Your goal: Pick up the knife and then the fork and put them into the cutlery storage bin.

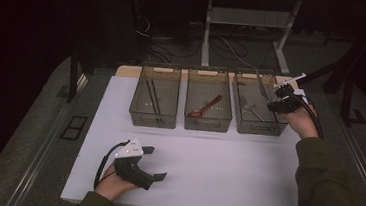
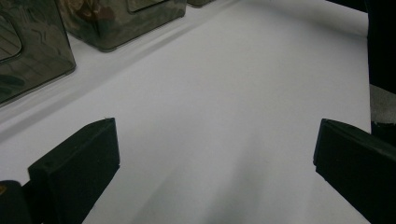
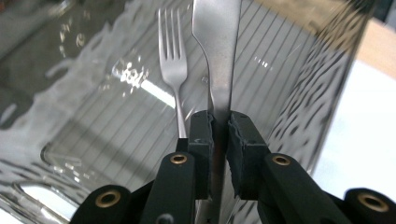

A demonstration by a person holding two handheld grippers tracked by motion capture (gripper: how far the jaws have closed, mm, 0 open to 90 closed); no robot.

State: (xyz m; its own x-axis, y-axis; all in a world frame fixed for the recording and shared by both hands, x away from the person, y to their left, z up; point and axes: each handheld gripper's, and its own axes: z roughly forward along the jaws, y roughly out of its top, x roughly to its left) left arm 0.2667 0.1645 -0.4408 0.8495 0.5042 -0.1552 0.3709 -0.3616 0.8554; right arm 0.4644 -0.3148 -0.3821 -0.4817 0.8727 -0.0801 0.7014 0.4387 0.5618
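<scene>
Gripping a table knife (image 3: 219, 56) over the right-hand bin (image 1: 258, 124) is the right gripper (image 3: 220, 135); left gripper (image 1: 158, 163) fingers spread wide above the worktop (image 1: 216, 161).

Perhaps a lab: floor cables (image 1: 226, 49)

A person's two forearms wear dark olive-green sleeves (image 1: 331, 189). Each hand grips a black handheld claw tool. The left claw (image 1: 154, 163) has a chunky black handle, a white three-cornered plate (image 1: 129, 149) on top and a black cable (image 1: 100, 166) looping from its rear. Its two jaws are thick, flat black blocks. The right claw (image 3: 221, 135) has black jaws with rough-edged pads, mounted on black arms fastened with brass-coloured rivets (image 3: 179, 159). A black cable (image 1: 315, 119) trails from it along the wrist.
</scene>
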